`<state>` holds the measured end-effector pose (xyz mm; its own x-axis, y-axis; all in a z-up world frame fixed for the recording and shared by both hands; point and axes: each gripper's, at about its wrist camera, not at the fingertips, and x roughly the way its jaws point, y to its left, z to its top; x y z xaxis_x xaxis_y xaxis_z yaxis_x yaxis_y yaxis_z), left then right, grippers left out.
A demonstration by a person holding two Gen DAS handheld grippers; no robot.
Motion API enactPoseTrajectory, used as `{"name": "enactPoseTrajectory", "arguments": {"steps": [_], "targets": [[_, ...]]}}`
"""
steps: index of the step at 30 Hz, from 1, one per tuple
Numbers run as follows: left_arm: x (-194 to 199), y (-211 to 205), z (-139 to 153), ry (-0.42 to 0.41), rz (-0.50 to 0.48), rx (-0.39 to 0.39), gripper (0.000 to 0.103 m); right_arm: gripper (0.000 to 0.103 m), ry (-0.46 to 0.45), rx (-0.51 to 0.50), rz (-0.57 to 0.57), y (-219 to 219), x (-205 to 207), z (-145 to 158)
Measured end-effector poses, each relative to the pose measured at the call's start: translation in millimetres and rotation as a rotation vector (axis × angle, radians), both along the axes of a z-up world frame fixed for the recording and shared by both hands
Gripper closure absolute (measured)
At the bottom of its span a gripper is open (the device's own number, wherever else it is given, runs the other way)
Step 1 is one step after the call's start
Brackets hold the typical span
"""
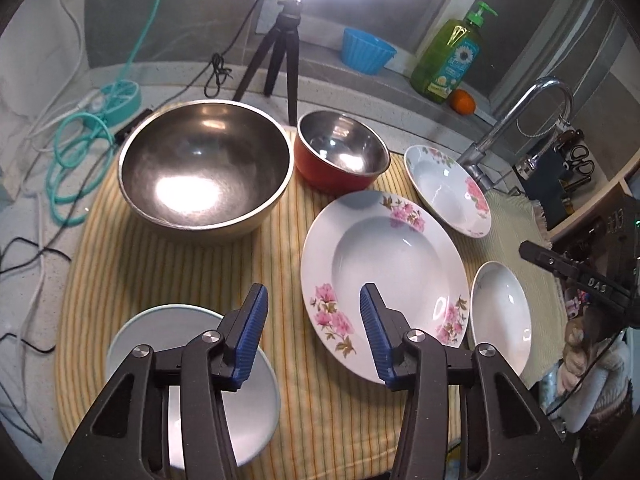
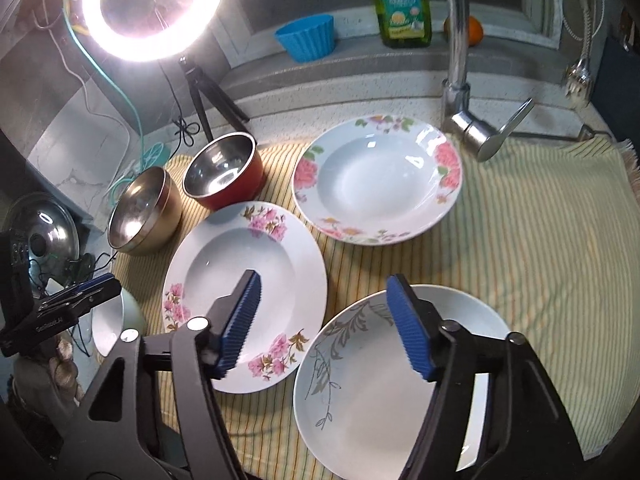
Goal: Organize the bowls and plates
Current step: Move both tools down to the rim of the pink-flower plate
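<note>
A kitchen counter (image 2: 360, 92) beside a sink tap (image 2: 460, 40), covered by a yellow striped cloth (image 1: 160, 264) and lit by a ring light (image 2: 152, 8) on a small tripod (image 1: 280, 52). On the sill behind stand a blue cup (image 2: 308, 38), a green soap bottle (image 1: 448, 56) and an orange (image 1: 463, 102).

Left gripper (image 1: 314, 338): its blue-padded fingers (image 1: 250, 338) stand apart with nothing between them but bare cloth. The left finger overlaps the rim of a pale bowl (image 1: 152, 332); whether it touches cannot be told. The right fingertip lies over the near edge of the pink-flowered plate (image 1: 384, 264). Ahead of the fingers stand the large steel bowl (image 1: 204, 168) and, to its right, the red bowl (image 1: 340, 156).

Right gripper (image 2: 324, 320): its fingers (image 2: 412, 332) are apart and clamp nothing. The right finger lies over the grey-leaf plate (image 2: 380, 400); the left fingertip overlaps the pink-flowered plate. Contact cannot be judged for either. Beyond the fingertips lies a second floral plate (image 2: 376, 180), near the tap's base. The left gripper appears at the far left of this view, over the pale bowl.
</note>
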<state>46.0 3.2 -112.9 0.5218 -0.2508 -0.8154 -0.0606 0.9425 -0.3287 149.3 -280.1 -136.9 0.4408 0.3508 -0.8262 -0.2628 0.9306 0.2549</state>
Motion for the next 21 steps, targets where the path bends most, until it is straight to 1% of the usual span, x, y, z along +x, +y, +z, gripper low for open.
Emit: {"name": "enactPoseTrajectory", "arguments": {"steps": [3,4,6,7,10,15,19,21], "targets": [[8,3,-10,0.041,-0.005,-0.047,0.058,0.046,0.042,0.011,0.009,4,6,-11],[10,4,-12,0.049,-0.011,-0.051,0.061,0.048,0.058,0.011,0.011,5,9,-15],[14,1,-17,0.061,-0.027,-0.044,0.066,0.054,0.078,0.011,0.010,6,13,-23],[17,0,-19,0.071,-0.033,-0.047,0.067,0.055,0.095,0.017,0.007,6,16,-27],[21,1,-25,0.093,-0.044,-0.063,0.067,0.060,0.141,0.048,-0.001,6,24,-39],[31,2,-32,0.121,-0.056,-0.049,0.067,0.069,0.171,0.045,-0.001,11,34,-53],[37,4,-37,0.142,-0.058,-0.045,0.068,0.070,0.189,0.049,0.000,13,39,-60],[39,6,-41,0.155,-0.057,-0.063,0.068,0.071,0.194,0.050,0.000,15,42,-63]]}}
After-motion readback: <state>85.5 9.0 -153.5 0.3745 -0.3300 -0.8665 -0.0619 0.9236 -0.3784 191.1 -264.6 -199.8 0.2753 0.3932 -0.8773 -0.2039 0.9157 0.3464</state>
